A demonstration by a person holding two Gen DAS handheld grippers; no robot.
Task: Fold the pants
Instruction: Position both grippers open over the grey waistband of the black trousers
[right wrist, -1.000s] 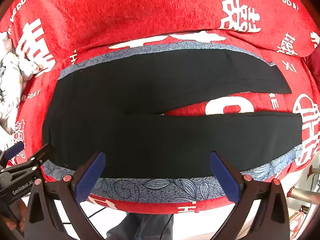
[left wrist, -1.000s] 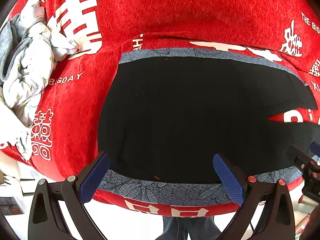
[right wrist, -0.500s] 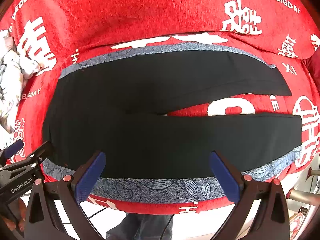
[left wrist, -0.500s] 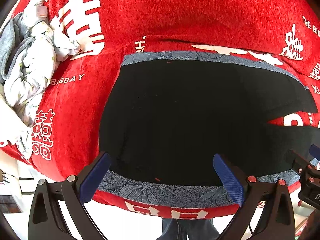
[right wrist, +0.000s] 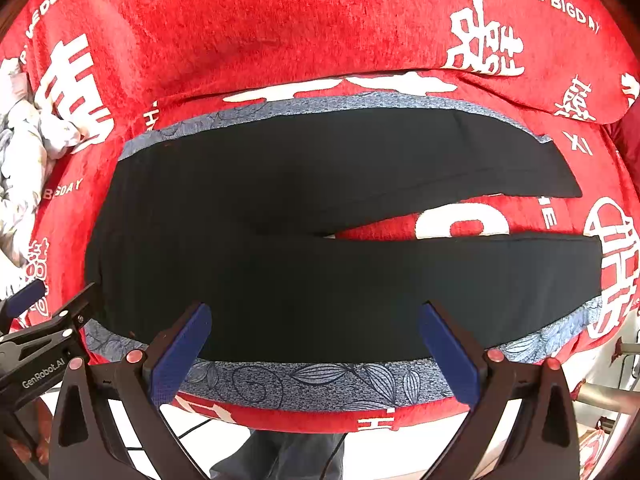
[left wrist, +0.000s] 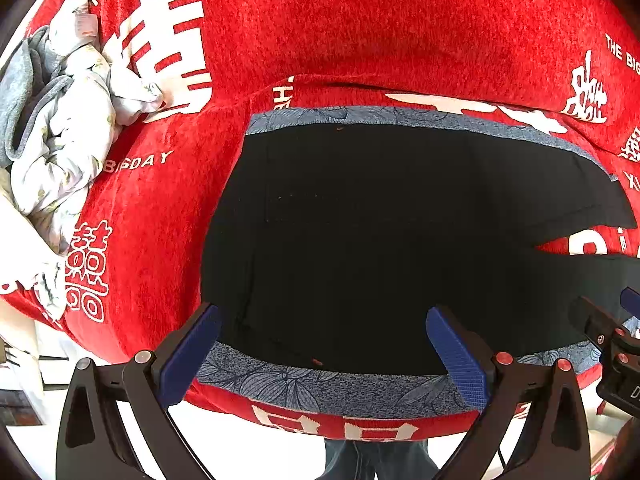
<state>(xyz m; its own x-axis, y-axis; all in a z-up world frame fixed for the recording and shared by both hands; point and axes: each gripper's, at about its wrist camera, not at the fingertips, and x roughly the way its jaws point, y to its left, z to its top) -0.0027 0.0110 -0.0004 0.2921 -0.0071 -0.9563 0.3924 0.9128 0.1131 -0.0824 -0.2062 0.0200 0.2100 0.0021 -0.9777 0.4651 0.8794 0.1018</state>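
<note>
Black pants (right wrist: pixel 280 240) lie flat on a blue-grey patterned mat (right wrist: pixel 320 384) over a red cloth. The waist is at the left and the two legs run right, split apart, with red cloth showing between them. In the left wrist view the pants (left wrist: pixel 360 240) show their waist end. My left gripper (left wrist: pixel 324 352) is open and empty, above the near edge by the waist. My right gripper (right wrist: pixel 316 344) is open and empty, above the near edge of the near leg. Each gripper shows at the edge of the other's view.
A red cloth with white lettering (right wrist: pixel 280 20) covers the whole surface. A crumpled pile of pale and grey clothes (left wrist: pixel 52 128) lies at the far left. The near edge of the surface drops to a white floor (left wrist: pixel 224 448).
Both grippers have drawn back slightly toward the near edge, so the pants sit a little further away in both views. Both stay open and empty. The pants have not moved.
</note>
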